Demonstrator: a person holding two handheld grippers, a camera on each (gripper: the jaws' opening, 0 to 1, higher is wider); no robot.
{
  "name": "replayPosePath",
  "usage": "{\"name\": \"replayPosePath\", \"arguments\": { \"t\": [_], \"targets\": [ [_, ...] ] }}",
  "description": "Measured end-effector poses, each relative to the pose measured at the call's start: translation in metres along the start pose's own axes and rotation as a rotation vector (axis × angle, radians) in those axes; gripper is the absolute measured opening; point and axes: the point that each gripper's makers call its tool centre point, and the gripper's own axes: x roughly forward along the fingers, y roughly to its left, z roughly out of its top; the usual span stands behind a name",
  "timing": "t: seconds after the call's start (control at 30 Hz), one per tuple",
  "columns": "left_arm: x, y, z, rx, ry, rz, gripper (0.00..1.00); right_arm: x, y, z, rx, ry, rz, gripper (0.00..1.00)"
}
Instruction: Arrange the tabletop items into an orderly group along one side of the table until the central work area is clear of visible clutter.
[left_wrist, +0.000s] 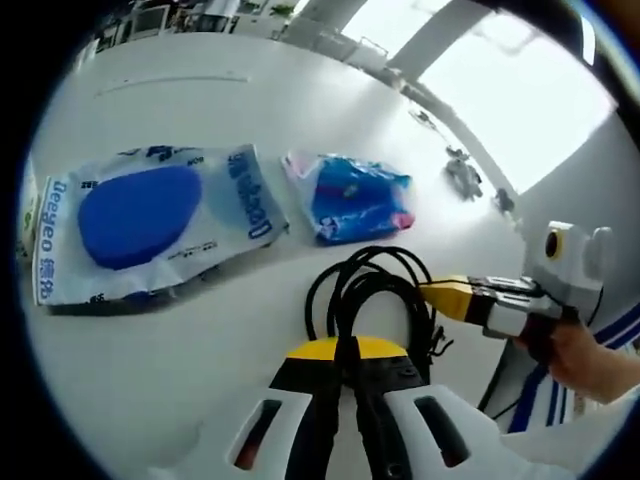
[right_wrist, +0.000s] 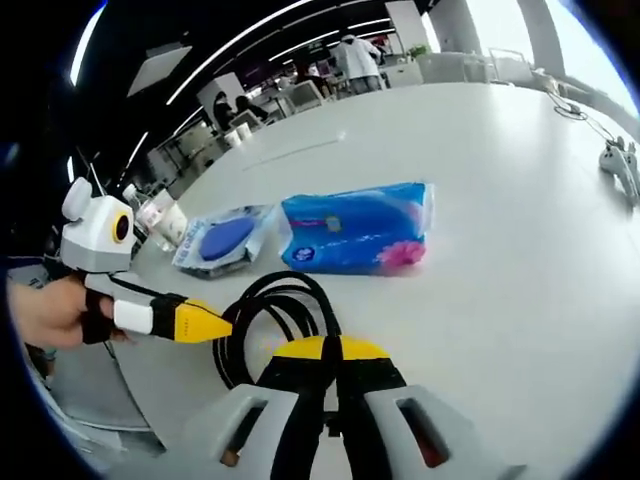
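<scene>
Low in both views, each hand-held gripper (left_wrist: 345, 350) (right_wrist: 330, 352) is closed on a looped black cable (left_wrist: 365, 285) (right_wrist: 270, 315). Above it on the white desk (left_wrist: 250, 110) (right_wrist: 520, 200) lie two shiny plastic packs (left_wrist: 150, 220) (left_wrist: 355, 197) (right_wrist: 225, 238) (right_wrist: 355, 228). At the right gripper view's left edge stand cups (right_wrist: 165, 222).

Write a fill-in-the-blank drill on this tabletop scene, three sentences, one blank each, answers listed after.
1. Both grippers, the left gripper and the right gripper, are shut on the same coiled ____ cable.
2. The clear packet printed with lettering holds a ____ oval pad.
3. The tissue pack lies flat on the ____ table.

Missing words: black; blue; white
</scene>
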Motion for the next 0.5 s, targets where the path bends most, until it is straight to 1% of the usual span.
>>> {"name": "replayPosePath", "arguments": {
  "t": [0.5],
  "targets": [
    [0.0031,0.0006,-0.0001,0.001,0.001,0.010,0.00,0.0047,-0.0051,-0.0043,0.006,0.019,-0.004,0.00]
  ]
}}
